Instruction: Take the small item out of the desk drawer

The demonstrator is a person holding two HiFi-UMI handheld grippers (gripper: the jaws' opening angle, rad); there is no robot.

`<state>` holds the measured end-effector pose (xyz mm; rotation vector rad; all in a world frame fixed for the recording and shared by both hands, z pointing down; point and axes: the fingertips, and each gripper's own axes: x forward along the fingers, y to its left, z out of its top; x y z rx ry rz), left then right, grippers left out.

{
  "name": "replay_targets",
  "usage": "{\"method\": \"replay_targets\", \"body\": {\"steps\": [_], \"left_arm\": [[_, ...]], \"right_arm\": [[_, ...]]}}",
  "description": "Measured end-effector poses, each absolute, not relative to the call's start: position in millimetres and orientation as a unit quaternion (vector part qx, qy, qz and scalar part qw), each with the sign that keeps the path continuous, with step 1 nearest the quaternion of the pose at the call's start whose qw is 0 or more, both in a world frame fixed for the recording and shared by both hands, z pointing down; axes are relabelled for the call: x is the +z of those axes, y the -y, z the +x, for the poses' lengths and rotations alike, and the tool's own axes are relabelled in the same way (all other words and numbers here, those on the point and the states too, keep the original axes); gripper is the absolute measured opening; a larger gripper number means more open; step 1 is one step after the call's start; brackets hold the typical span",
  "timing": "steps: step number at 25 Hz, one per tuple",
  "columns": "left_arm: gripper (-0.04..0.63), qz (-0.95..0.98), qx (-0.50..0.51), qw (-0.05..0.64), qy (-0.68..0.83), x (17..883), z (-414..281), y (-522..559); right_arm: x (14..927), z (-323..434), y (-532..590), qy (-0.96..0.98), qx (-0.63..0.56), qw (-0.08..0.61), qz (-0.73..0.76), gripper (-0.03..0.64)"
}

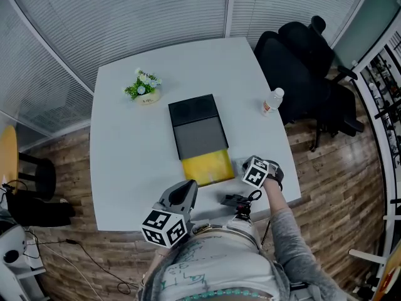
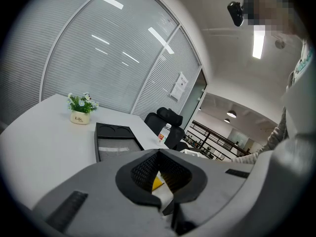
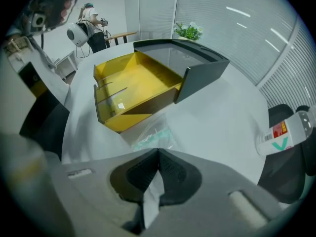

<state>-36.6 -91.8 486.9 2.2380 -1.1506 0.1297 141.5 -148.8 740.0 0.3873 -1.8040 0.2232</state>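
Note:
A black desk organiser (image 1: 195, 122) lies on the white table (image 1: 125, 168), its yellow drawer (image 1: 208, 167) pulled out toward me. In the right gripper view the drawer (image 3: 133, 85) stands open, and only a small white scrap shows inside. My right gripper (image 3: 158, 153) is just right of the drawer, shut on the edge of a clear plastic packet (image 3: 154, 135) with something pale green in it. The packet hangs in front of the drawer's near corner. In the head view the right gripper (image 1: 245, 163) is beside the drawer. My left gripper (image 1: 187, 187) hovers at the drawer's front, jaws together and empty.
A small potted plant (image 1: 144, 88) stands at the table's far left. A water bottle (image 1: 272, 101) stands near the right edge, and a black office chair (image 1: 307, 55) is beyond it. The table's front edge runs just under both grippers.

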Motion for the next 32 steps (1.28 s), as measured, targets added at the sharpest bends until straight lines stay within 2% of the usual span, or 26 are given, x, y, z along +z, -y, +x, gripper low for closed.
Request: {"method": "replay_targets", "body": {"steps": [8,32], "left_arm": [[-0.003,0.844,0.046,0.306,0.437,486.1,-39.0,89.9],[-0.003,0.852,0.040,0.304,0.425,482.9,-35.8,89.1]], "right_arm": [[738.2,141.3,149.6,0.778,0.129,0.591,0.170,-0.002],[737.8,139.7,151.1,0.778,0.124,0.589,0.179,0.000]]}}
